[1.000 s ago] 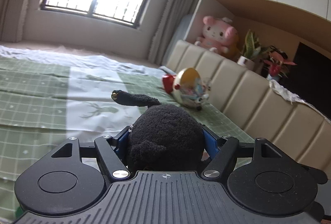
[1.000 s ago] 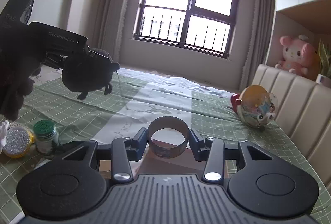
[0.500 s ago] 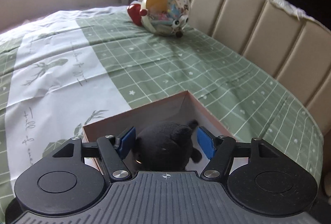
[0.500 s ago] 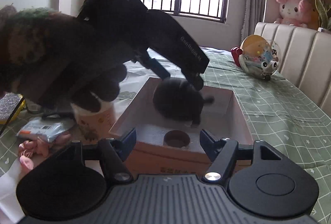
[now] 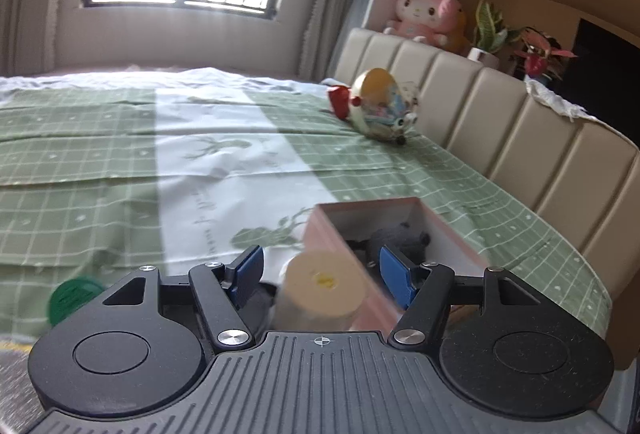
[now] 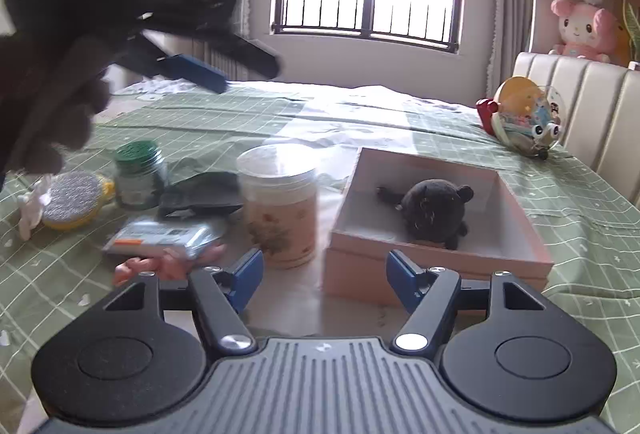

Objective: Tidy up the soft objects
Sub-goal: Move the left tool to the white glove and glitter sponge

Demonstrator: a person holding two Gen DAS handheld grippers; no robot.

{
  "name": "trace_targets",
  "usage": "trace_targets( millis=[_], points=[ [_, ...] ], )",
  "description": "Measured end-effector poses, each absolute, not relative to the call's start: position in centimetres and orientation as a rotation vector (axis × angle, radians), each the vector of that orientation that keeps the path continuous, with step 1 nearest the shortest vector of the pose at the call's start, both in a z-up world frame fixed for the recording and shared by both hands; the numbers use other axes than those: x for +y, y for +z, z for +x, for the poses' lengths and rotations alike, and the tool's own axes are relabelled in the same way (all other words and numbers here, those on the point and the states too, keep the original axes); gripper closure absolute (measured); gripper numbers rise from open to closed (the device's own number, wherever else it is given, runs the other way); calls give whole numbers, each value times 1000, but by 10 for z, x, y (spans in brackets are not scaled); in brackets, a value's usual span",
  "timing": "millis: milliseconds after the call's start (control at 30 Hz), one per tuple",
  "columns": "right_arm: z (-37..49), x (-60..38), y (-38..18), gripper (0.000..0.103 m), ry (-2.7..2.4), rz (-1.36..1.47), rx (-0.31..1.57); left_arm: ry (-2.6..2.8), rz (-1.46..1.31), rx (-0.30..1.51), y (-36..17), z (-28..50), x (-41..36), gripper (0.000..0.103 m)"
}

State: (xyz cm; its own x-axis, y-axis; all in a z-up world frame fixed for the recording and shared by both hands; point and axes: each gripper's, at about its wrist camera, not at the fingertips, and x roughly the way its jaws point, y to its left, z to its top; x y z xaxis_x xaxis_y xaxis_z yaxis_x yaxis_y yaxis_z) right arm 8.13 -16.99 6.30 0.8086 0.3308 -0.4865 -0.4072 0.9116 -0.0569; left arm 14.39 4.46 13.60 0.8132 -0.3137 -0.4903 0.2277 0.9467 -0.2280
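Left wrist view. Left gripper [image 5: 320, 274]: jaws stand wide apart with nothing pressed between the pads, having just been closing a little. A cream-lidded cup [image 5: 324, 284] shows blurred in the gap, beyond the fingertips and not gripped. Pink box [image 5: 448, 230] ahead and to the right on the green checked bed cover [image 5: 100, 161]; the black plush toy [image 5: 396, 240] lies inside it, past the right-hand pad and clear of the jaws. Green-capped jar [image 5: 72, 298] at lower left. Round yellow toy [image 5: 380, 105] far off by the headboard.

Right wrist view. Right gripper [image 6: 322, 278]: jaws have just been opening, now wide with nothing between them. The black plush toy rests on the box floor, ahead and slightly right of the jaws, apart from them. The cup stands just left of the box wall. Further left: a dark pouch [image 6: 200, 193], a packet [image 6: 160, 236], the jar, a yellow-rimmed sponge [image 6: 72, 199] and a pink soft piece [image 6: 168, 262] near the left pad.

Risk, as judged: the cup stands close to the box and looks tall; a reach toward the pink soft piece or the pouch could tip it. The other gripper, overhead at upper left, might collide during a shared approach.
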Motion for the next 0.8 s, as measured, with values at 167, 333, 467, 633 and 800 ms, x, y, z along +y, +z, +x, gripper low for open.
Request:
trace_targets(
  millis=[167,333,467,633,800],
  points=[
    [65,-143,53,33,445,-191,524,-109,-163,527,116,84,103,34],
    [58,-126,47,33,458,-196,554,104,-252,477,102,31,178,34],
    [53,-116,42,33,474,-185,578,304,-432,458,92,0,250,34],
    [48,-103,35,33,482,-192,605,310,-679,508,60,-12,302,34],
    [40,-96,34,33,499,-219,605,261,-810,538,33,1,309,34]
  ],
)
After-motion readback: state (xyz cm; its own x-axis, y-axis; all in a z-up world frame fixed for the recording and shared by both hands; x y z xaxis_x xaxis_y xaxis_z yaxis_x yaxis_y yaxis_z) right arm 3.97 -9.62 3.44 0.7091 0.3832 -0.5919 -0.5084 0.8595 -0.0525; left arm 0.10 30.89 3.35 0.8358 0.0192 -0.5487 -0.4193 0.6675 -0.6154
